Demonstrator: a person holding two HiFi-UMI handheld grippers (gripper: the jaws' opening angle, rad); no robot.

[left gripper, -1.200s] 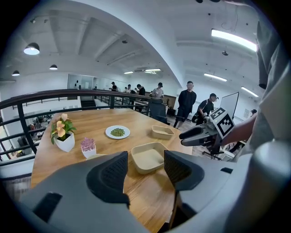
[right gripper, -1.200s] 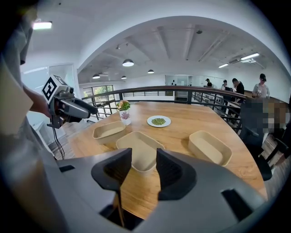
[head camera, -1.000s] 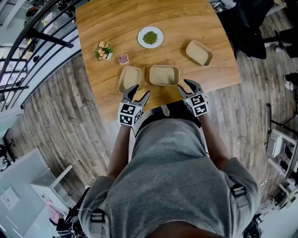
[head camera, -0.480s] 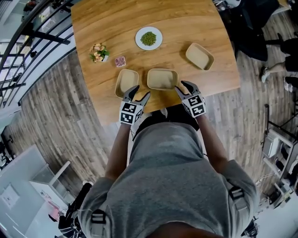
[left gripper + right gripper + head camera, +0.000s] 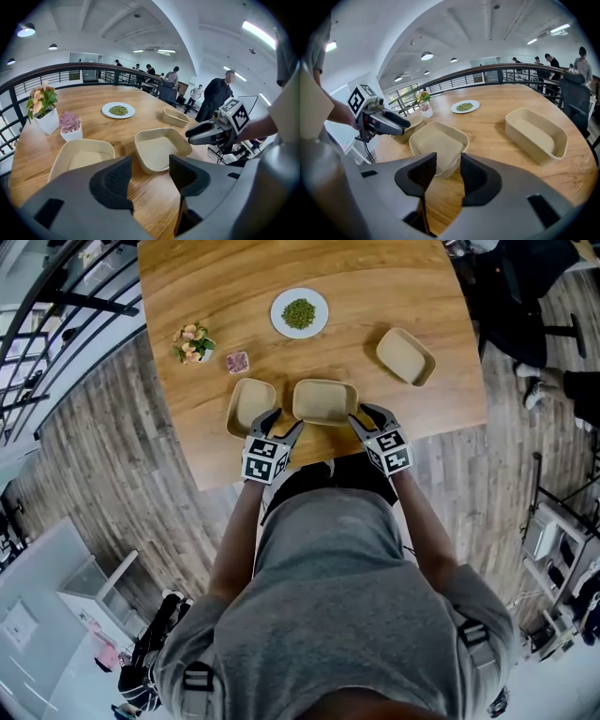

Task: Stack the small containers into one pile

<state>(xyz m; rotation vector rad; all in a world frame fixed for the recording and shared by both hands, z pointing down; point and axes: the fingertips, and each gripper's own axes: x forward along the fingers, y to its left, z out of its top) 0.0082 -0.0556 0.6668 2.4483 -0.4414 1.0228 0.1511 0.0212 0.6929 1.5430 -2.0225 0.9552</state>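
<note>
Three empty beige containers stand apart on the wooden table (image 5: 216, 277): a left one (image 5: 248, 405), a middle one (image 5: 324, 401) and a right one (image 5: 405, 355), set further off. My left gripper (image 5: 279, 427) is open and empty at the table's near edge, between the left and middle containers. In the left gripper view its jaws (image 5: 149, 171) frame the middle container (image 5: 159, 149), with the left container (image 5: 82, 157) beside it. My right gripper (image 5: 367, 414) is open and empty too, just short of the middle container's near right corner (image 5: 438, 145).
A white plate of green bits (image 5: 299, 313) sits at the middle far side. A potted flower (image 5: 191, 341) and a small pink plant (image 5: 237, 362) stand at the left. Railings and wooden floor surround the table. People stand in the background.
Both grippers have come down and forward. They now sit closer to the middle container's near edge. The containers have not moved.
</note>
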